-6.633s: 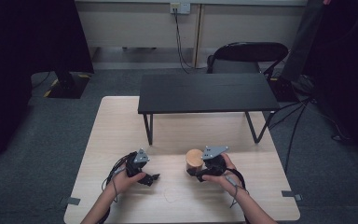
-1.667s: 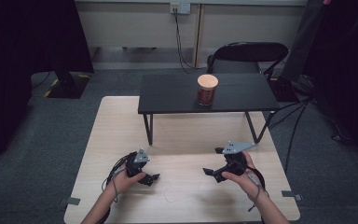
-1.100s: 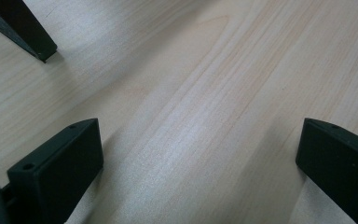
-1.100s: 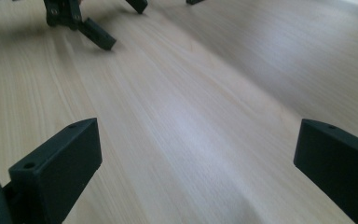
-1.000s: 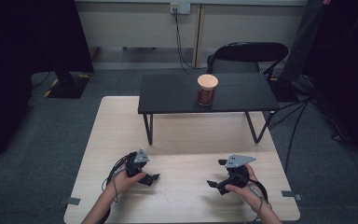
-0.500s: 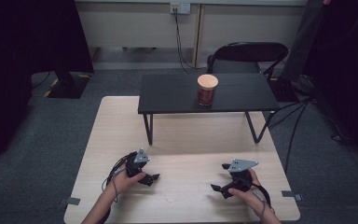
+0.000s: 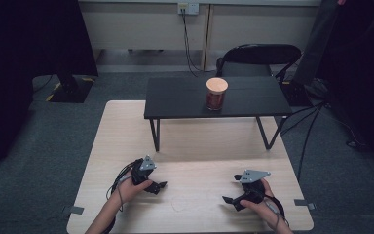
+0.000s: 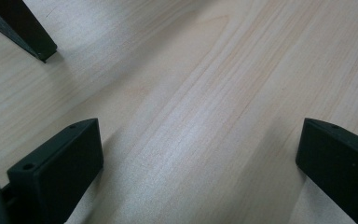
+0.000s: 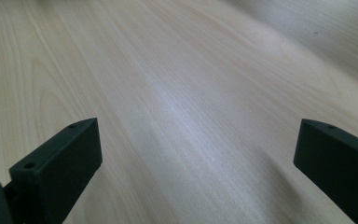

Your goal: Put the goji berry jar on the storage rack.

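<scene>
A jar with a light wooden lid and dark reddish contents [image 7: 216,93] stands on the small black raised table [image 7: 175,100] at the back. My left gripper [image 7: 158,186] rests open on the light wooden table [image 7: 195,165] at the front left, held by a hand. My right gripper [image 7: 230,200] lies open at the front right, low over the wood, far from the jar. In the left gripper view the jaws stand wide apart over bare wood, left gripper [image 8: 198,154]. The right gripper view shows the same wide gap, right gripper [image 9: 196,154], with nothing between.
A black leg of the raised table [image 8: 21,30] stands at the upper left of the left gripper view. Behind the tables are a black chair [image 7: 258,56], trailing cables [image 7: 311,122] on grey carpet, and a dark stand base [image 7: 70,87] at the left.
The jar went from my right gripper near the table front to the black raised table. Since then my right gripper has drawn back toward the front right edge and lowered. My left gripper stayed still.
</scene>
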Motion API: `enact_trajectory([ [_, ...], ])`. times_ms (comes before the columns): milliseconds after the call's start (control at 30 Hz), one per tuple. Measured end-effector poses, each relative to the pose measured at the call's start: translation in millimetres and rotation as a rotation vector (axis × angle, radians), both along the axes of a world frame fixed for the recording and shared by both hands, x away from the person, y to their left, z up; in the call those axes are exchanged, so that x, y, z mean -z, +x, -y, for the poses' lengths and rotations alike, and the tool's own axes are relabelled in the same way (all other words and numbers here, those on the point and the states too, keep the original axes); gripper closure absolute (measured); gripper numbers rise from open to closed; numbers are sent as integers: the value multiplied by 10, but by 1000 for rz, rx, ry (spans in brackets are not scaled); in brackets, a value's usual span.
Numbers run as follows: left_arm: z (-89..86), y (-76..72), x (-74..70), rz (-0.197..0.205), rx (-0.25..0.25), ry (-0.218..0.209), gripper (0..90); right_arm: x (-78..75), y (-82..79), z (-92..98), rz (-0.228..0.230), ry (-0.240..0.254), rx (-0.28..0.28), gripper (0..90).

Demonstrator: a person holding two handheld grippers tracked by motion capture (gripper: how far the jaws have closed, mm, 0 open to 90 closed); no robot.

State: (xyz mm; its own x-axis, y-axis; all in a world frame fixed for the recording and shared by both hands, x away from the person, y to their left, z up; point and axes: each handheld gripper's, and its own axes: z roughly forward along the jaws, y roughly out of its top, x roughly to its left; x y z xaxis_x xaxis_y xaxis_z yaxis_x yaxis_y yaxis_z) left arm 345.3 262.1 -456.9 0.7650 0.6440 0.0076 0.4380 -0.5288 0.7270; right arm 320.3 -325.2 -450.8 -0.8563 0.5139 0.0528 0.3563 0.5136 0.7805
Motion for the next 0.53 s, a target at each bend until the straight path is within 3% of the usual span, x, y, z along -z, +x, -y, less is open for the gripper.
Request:
enact_trajectory([
  [167, 0, 0, 1, 0, 0, 0, 0, 6, 9, -7, -9, -10, -8, 0],
  [533, 0, 0, 0, 0, 0, 0, 0, 15, 28, -79, -13, -80, -23, 3],
])
